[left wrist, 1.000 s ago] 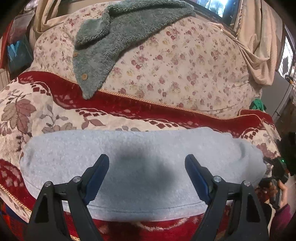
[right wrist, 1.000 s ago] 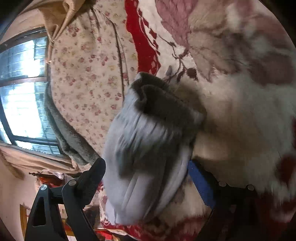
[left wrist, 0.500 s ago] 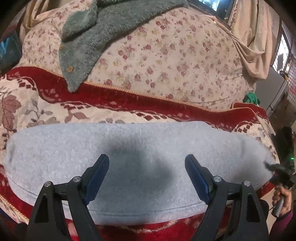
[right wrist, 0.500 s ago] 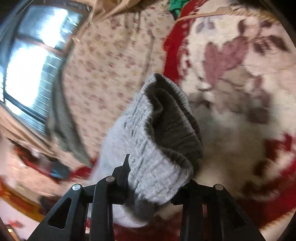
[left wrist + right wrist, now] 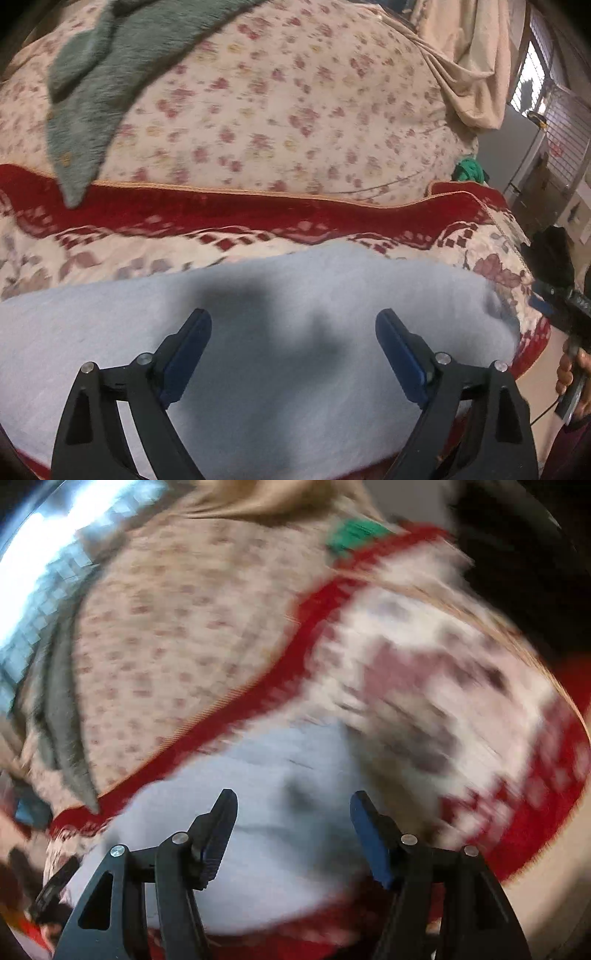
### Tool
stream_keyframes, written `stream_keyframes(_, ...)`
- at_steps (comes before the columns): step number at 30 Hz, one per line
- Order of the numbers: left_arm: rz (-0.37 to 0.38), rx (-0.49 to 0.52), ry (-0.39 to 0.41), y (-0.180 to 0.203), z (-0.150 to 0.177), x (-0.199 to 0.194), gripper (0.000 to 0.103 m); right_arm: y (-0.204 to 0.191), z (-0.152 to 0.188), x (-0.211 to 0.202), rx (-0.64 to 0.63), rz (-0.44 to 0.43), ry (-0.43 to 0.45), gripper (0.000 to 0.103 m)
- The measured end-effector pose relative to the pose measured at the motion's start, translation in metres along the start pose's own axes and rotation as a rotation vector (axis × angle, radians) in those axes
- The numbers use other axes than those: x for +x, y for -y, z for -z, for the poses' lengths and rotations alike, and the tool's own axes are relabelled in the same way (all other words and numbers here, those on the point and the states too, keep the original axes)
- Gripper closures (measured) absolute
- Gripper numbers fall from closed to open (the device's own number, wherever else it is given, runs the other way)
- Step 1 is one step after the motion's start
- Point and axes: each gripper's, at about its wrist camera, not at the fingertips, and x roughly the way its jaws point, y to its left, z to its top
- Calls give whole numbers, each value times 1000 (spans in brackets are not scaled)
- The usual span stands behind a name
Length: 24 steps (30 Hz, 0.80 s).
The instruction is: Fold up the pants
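pale grey pants [image 5: 288, 332] lie lengthwise left to right under both spread, empty tongs, left [image 5: 293, 343] and right [image 5: 293, 823].

A cream quilt printed with small pink flowers [image 5: 280, 110] lies heaped behind a red-and-cream leaf-patterned blanket [image 5: 229, 214]. A grey-green fleece garment [image 5: 92, 92] drapes over the quilt's left side; a small green cloth [image 5: 470, 170] sits at its right end.

both views close above pants [image 5: 280, 332] (shared)
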Motion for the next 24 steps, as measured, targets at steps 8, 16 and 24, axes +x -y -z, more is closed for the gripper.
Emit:
stream_keyframes(8, -14, -20, -173, 17, -1, 94, 13, -83, 25, 121, -291, 73, -185, 34)
stream_keyframes(16, 4, -24, -125, 9, 14, 89, 12, -67, 51, 135, -372, 159, -191, 34)
stream_keyframes(24, -140, -105, -11, -75, 26, -7, 12, -148, 53, 114, -355, -92, -195, 27)
